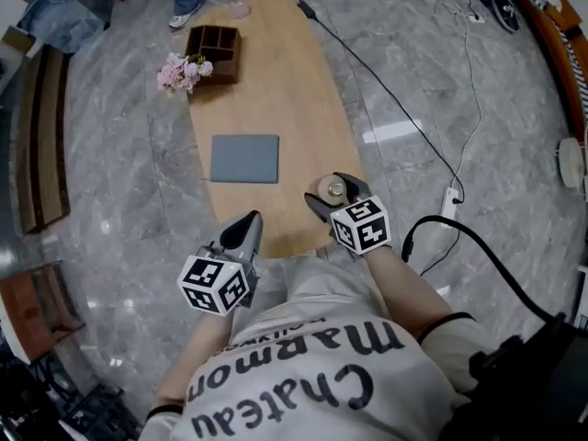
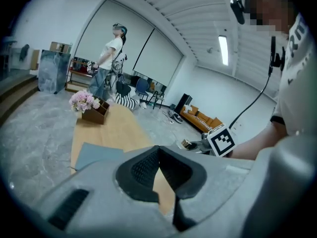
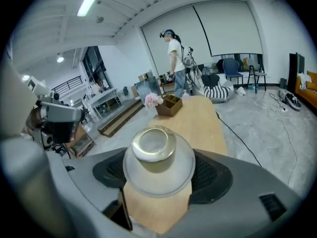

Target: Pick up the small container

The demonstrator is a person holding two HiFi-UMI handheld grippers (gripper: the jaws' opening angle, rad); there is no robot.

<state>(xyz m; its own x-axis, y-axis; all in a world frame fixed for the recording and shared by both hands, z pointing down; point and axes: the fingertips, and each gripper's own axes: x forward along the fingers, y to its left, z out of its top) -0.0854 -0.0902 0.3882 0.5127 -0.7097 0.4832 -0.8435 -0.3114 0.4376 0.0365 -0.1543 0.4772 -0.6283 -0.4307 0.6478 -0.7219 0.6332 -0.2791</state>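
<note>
The right gripper [image 3: 158, 175] is found clenched on the small container [image 3: 157, 152], a clear round piece with a wide lower rim pressed between both dark pads. In the head view the container [image 1: 335, 189] is located at the near right edge of the table [image 1: 276, 99]; whether its base rests on the wood cannot be told. The left gripper [image 2: 159, 158] is observed with jaws closed together on nothing, held at the near left edge of the table. A grey mat [image 1: 244, 158] is noted at mid-table. A wooden organiser [image 1: 213, 51] and pink flowers [image 1: 182, 72] are recorded at the far left edge, touching
</note>
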